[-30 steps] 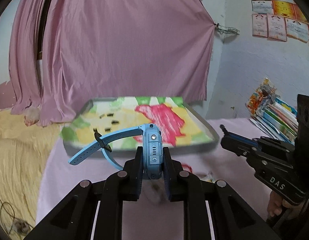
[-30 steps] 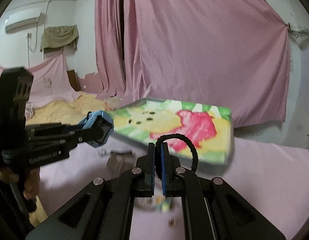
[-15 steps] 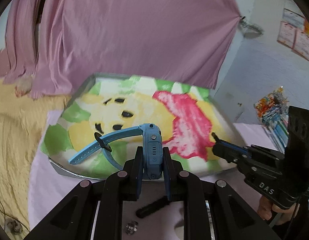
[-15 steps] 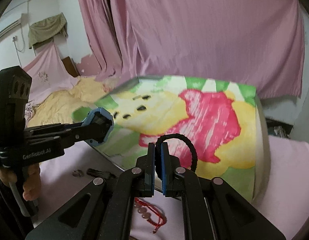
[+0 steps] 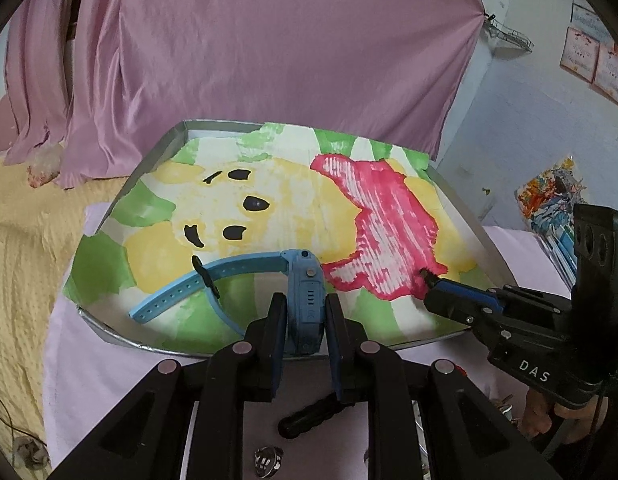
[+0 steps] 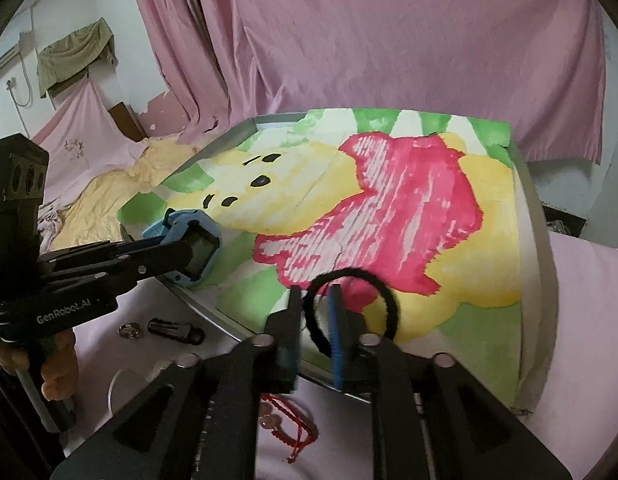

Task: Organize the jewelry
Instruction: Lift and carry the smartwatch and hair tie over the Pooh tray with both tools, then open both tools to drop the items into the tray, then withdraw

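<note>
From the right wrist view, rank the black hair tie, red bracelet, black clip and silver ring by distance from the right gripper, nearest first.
1. Black hair tie: looped at the right gripper's tips.
2. Red bracelet: on the cloth under the gripper.
3. Black clip: to the left, by the tray edge.
4. Silver ring: just left of the clip.

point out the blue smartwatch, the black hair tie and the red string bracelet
Blue plastic smartwatch (image 5: 305,300): left wrist view, on its case side.
Black fabric hair tie (image 6: 391,304): right wrist view, on the loop's right arc.
Red string bracelet (image 6: 293,434): right wrist view, on its cord.
</note>
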`<state>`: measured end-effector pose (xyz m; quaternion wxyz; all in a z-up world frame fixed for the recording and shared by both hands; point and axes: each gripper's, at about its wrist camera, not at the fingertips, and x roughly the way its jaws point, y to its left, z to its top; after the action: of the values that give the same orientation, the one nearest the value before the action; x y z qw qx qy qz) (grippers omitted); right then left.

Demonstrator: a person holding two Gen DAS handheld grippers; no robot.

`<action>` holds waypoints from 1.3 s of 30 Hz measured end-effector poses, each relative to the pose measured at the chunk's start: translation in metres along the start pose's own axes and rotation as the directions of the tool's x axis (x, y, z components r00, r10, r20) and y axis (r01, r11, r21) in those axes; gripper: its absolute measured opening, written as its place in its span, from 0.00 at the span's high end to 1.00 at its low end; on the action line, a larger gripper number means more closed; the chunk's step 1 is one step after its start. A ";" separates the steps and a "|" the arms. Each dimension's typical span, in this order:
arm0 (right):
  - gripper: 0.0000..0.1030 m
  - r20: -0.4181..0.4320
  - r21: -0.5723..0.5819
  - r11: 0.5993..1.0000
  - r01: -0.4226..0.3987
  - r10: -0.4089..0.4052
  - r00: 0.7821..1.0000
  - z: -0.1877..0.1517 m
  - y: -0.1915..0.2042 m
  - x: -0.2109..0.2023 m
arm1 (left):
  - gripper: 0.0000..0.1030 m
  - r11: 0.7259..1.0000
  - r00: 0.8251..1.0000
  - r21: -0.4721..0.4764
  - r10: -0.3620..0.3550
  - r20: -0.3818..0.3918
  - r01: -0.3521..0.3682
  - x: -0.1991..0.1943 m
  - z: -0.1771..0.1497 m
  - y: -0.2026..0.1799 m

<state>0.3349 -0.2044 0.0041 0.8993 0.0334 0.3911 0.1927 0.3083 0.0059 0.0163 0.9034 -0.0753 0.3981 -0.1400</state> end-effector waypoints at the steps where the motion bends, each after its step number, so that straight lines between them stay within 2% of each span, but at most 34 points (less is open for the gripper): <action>1: 0.71 0.009 0.005 1.000 0.002 -0.002 1.000 -0.001 0.000 -0.003 | 0.82 1.000 1.000 -0.001 0.000 0.004 0.000 0.000 0.000 0.000; 2: 0.58 0.020 0.009 1.000 0.001 -0.002 1.000 -0.001 -0.001 -0.006 | 0.81 1.000 1.000 -0.003 0.001 0.011 -0.001 -0.001 0.000 0.001; 3: 0.53 0.032 0.011 1.000 0.001 -0.001 0.999 -0.002 -0.002 -0.009 | 0.76 1.000 1.000 -0.005 -0.001 0.022 0.001 -0.003 -0.001 0.001; 5: 0.53 0.062 0.001 1.000 0.015 -0.015 0.998 -0.003 0.000 -0.017 | 0.64 1.000 0.999 -0.010 -0.012 0.044 0.012 -0.008 -0.002 0.000; 7: 0.53 0.090 -0.003 0.999 0.041 -0.041 0.995 -0.005 0.000 -0.024 | 0.37 0.999 0.997 -0.028 -0.017 0.075 0.020 -0.015 -0.005 0.001; 9: 0.52 0.117 0.002 0.998 0.059 -0.058 0.991 -0.008 -0.001 -0.031 | 0.32 0.998 0.993 -0.057 -0.007 0.117 0.014 -0.024 -0.010 0.002; 11: 0.44 0.155 0.012 0.996 0.084 -0.085 0.984 -0.013 -0.003 -0.040 | 0.32 0.997 0.990 -0.076 -0.008 0.142 0.019 -0.032 -0.014 0.003; 15: 0.23 0.266 0.038 0.992 0.118 -0.124 0.956 -0.026 -0.004 -0.067 | 0.12 0.994 0.978 -0.108 0.025 0.205 -0.002 -0.049 -0.028 0.002; 16: 0.17 0.296 0.045 0.992 0.119 -0.127 0.947 -0.030 -0.004 -0.075 | 0.11 0.994 0.972 -0.112 0.041 0.231 -0.015 -0.055 -0.032 0.001; 19: 0.13 0.360 0.056 0.993 0.104 -0.117 0.925 -0.038 -0.004 -0.095 | 0.01 0.992 0.952 -0.110 0.089 0.294 -0.059 -0.072 -0.043 -0.005; 21: 0.07 0.416 0.057 0.993 0.101 -0.115 0.902 -0.047 0.000 -0.113 | 0.01 0.990 0.929 -0.108 0.121 0.350 -0.088 -0.086 -0.053 -0.012; 24: 0.05 0.478 0.043 0.991 0.125 -0.130 0.869 -0.064 0.007 -0.134 | 0.01 0.989 0.907 -0.091 0.145 0.395 -0.118 -0.100 -0.067 -0.020; 29: 0.04 0.530 0.010 0.981 0.193 -0.169 0.831 -0.090 0.020 -0.159 | 0.01 0.988 0.884 -0.047 0.152 0.442 -0.146 -0.118 -0.088 -0.034; 32: 0.04 0.544 0.001 0.971 0.239 -0.201 0.815 -0.104 0.023 -0.167 | 0.01 0.988 0.875 -0.029 0.150 0.460 -0.154 -0.125 -0.100 -0.041; 36: 0.04 0.571 0.010 0.966 0.259 -0.218 0.792 -0.117 0.025 -0.181 | 0.01 0.985 0.863 -0.023 0.159 0.480 -0.169 -0.131 -0.113 -0.046; 39: 0.04 0.555 0.008 0.963 0.271 -0.229 0.799 -0.122 0.025 -0.185 | 0.01 0.984 0.863 -0.014 0.163 0.478 -0.179 -0.134 -0.119 -0.048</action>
<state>0.1252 -0.2609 0.0529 0.9916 0.0031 0.1093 0.0685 0.1247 -0.0008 0.0413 0.9835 -0.0577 0.1661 -0.0427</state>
